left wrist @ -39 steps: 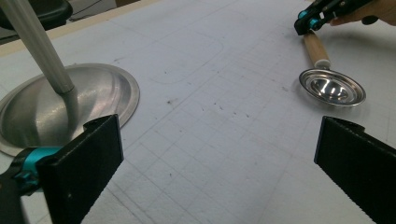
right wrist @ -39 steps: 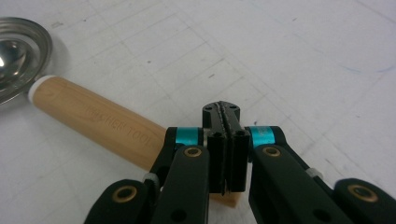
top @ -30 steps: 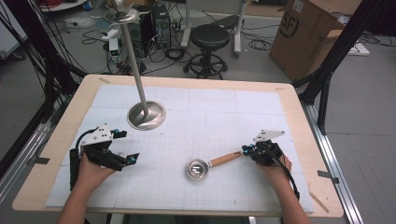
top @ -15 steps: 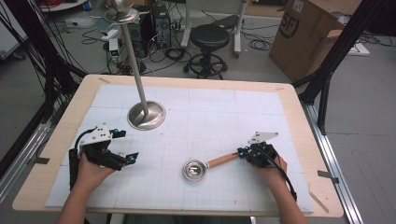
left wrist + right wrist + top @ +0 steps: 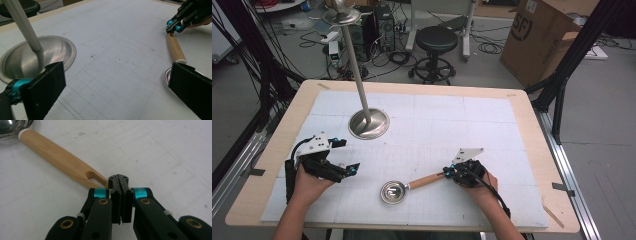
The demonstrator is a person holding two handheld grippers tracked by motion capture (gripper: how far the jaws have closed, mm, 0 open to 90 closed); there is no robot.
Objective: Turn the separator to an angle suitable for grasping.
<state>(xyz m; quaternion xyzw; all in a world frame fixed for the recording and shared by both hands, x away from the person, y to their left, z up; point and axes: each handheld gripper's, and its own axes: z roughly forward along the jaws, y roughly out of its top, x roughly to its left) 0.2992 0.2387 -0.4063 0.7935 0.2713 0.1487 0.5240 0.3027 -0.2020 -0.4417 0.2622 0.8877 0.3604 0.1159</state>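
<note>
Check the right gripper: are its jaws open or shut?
Shut. In the right gripper view the right gripper has both pads pressed together with nothing between them, their tips against the end of the wooden handle.

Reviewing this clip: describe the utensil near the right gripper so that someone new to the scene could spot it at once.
On the white gridded mat that covers the wooden table, look along the near edge, between the two hands. There lies a small ladle: a shiny round metal bowl with a pale wooden handle that points at the shut right gripper. The only other metal piece, the stand, has a tall pole and sits farther back.
</note>
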